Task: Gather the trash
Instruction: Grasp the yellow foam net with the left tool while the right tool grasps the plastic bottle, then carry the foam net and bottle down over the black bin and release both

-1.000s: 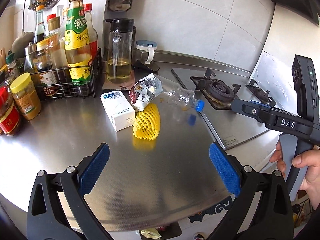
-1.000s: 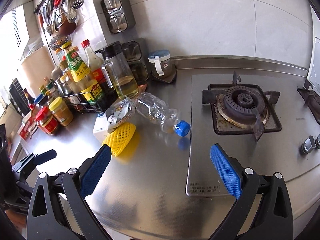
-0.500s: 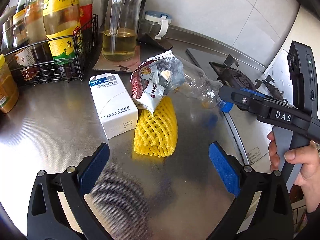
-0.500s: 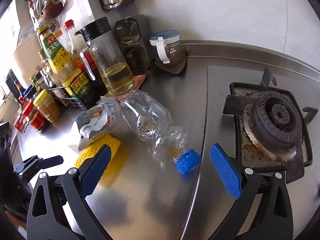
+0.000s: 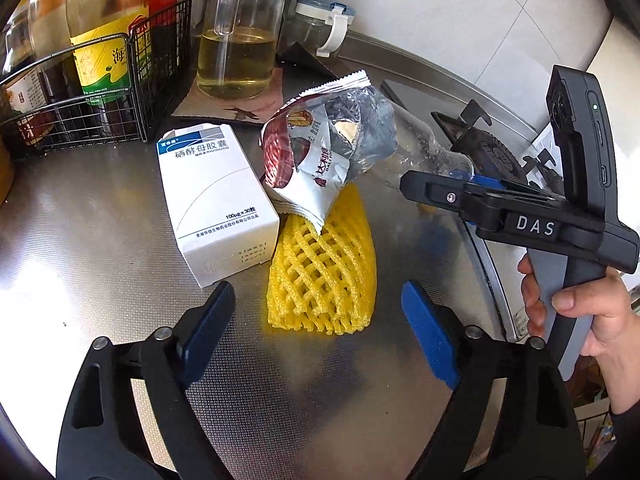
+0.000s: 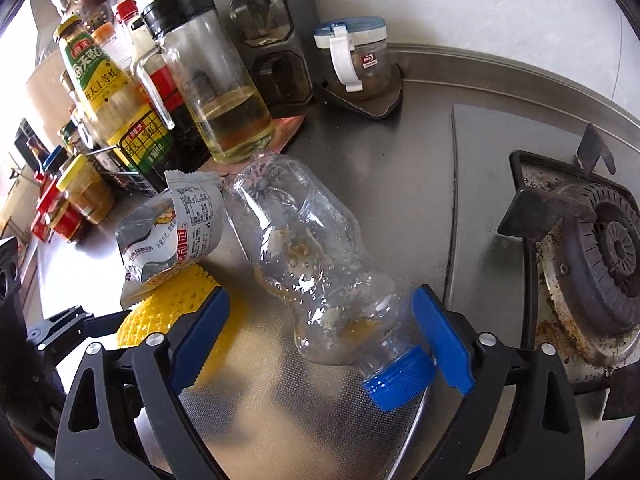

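A yellow foam fruit net (image 5: 324, 276) lies on the steel counter, with a crumpled snack wrapper (image 5: 324, 152) on its far end and a white medicine box (image 5: 216, 204) to its left. My left gripper (image 5: 316, 312) is open, its blue pads either side of the net's near end. A clear crushed plastic bottle (image 6: 308, 256) with a blue cap (image 6: 398, 378) lies on its side. My right gripper (image 6: 320, 324) is open, its pads astride the bottle's neck end. The net (image 6: 168, 308) and wrapper (image 6: 172, 232) show left of the bottle.
A wire rack of sauce bottles (image 5: 100, 80) and a glass oil jug (image 5: 236, 40) stand behind the trash. A lidded jar (image 6: 356, 60) sits at the back wall. The gas burner (image 6: 592, 256) lies right of the bottle. The right gripper's handle (image 5: 560, 216) is at right.
Both grippers have moved forward and down. The left one now flanks the yellow net; the right one now flanks the bottle's neck. Neither has closed.
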A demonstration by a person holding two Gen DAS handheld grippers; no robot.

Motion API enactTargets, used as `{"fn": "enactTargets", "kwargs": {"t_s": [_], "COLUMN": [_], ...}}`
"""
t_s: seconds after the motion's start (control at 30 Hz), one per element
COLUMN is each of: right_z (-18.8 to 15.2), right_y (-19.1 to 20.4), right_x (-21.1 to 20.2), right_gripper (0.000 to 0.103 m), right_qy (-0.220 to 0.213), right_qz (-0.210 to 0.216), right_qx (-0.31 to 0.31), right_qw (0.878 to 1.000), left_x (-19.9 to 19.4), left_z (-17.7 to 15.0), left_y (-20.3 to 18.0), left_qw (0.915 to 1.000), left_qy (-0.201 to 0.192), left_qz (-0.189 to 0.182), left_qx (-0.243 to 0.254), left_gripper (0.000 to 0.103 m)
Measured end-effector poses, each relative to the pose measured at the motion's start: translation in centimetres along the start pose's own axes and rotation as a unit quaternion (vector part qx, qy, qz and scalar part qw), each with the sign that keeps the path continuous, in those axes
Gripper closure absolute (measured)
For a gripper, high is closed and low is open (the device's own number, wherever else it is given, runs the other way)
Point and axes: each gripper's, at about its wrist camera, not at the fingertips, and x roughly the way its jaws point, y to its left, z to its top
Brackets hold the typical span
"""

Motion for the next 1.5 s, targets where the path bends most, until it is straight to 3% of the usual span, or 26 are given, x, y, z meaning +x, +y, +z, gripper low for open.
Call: {"fn": "enactTargets", "kwargs": {"t_s": [0.07, 0.13, 0.2, 0.37, 0.9, 1.5], "right_z": [-0.2, -0.5, -0.8, -1.6, -5.1, -15.4], "right_y": [0.1, 0.3, 0.5, 0.7, 2.0, 7.8], "right_x": [0.4, 0.5, 0.5, -0.5, -8.2, -21.2], "right_gripper": [0.027, 0.044, 0.044, 0.045, 0.045, 0.045], "right_qy": [0.010, 0.014, 0.015, 0.002, -0.067, -0.113], "right_qz": [-0.004, -0.004, -0.004, -0.008, -0.024, -0.011], "right_qx": [-0.006, -0.009, -0.012, -0.014, -0.002, 0.004], "right_qw": [1.000, 1.000, 1.000, 1.000, 0.997, 0.994], "left_x": [0.0, 0.1, 0.0, -0.8, -6.5, -18.0], "left_z": [0.0, -0.1, -0.2, -0.6, -3.4, -13.0], "left_y": [-0.1, -0.1, -0.2, -0.5, -2.8, -6.1], "left_qw": [1.0000, 0.9999, 0.9999, 0.9998, 0.9978, 0.9943], "left_qy": [-0.001, -0.001, 0.000, -0.009, -0.049, -0.082], "left_qz": [-0.001, -0.007, -0.010, -0.007, -0.008, -0.004], "left_qx": [0.005, 0.008, 0.011, 0.018, 0.044, 0.069], "left_gripper": [0.032, 0.042, 0.062, 0.093, 0.095, 0.095]}}
